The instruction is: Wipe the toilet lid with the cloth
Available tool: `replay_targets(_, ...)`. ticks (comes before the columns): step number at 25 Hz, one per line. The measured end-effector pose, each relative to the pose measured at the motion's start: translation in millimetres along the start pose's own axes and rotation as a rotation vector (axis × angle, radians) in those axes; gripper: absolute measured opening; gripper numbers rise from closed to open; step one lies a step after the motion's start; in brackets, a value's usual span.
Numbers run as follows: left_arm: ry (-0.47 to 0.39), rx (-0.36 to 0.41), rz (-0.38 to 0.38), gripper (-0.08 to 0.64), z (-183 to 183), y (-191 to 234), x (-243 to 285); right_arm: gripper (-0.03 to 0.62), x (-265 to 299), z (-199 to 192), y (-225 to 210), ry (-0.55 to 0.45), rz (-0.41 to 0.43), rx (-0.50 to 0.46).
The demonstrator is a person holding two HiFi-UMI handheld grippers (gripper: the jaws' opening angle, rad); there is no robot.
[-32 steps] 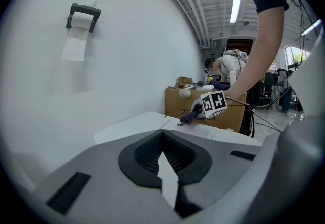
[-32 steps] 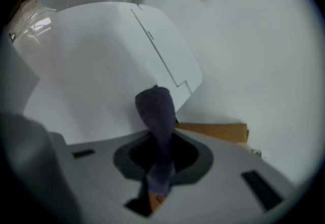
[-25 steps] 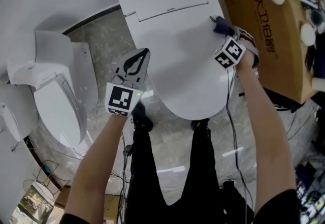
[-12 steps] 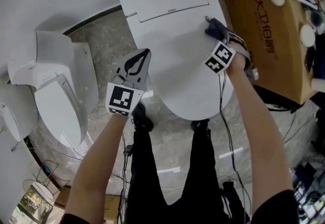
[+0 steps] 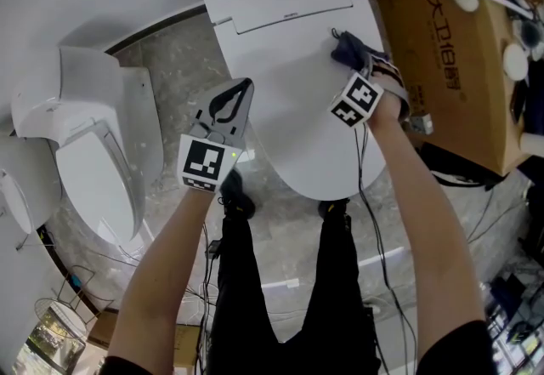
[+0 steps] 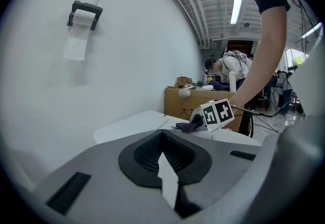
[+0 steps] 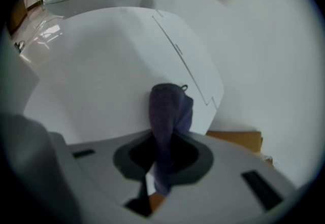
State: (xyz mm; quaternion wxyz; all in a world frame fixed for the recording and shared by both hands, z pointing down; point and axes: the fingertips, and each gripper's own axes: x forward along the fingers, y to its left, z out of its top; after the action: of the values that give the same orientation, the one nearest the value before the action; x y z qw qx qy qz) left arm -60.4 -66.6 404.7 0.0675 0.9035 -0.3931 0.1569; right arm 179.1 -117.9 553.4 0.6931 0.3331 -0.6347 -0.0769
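Note:
The white toilet lid (image 5: 280, 101) lies closed in the middle of the head view. Near its back right corner, close to the hinge line, a dark purple cloth (image 5: 348, 48) is pressed onto it. My right gripper (image 5: 362, 64) is shut on that cloth. In the right gripper view the cloth (image 7: 169, 111) hangs out of the jaws onto the lid (image 7: 96, 70). My left gripper (image 5: 238, 89) hovers at the lid's left edge, shut and holding nothing. In the left gripper view the left gripper (image 6: 163, 142) faces the cloth (image 6: 185, 126).
A second toilet (image 5: 93, 152) with its seat raised stands to the left. A large cardboard box (image 5: 450, 33) stands close on the right. Cables trail over the marble floor (image 5: 161, 67). A toilet paper holder (image 6: 84, 13) hangs on the wall.
My right gripper has slid the cloth left and toward the back of the lid. The left gripper has stayed where it was.

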Motion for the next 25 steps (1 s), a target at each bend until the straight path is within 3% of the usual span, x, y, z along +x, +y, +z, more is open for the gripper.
replay_targets(25,0.001,-0.036,0.025,0.018,-8.9,5.2,-7.9,0.067,-24.7,72.3,37.6,-0.069,0.032,-0.041)
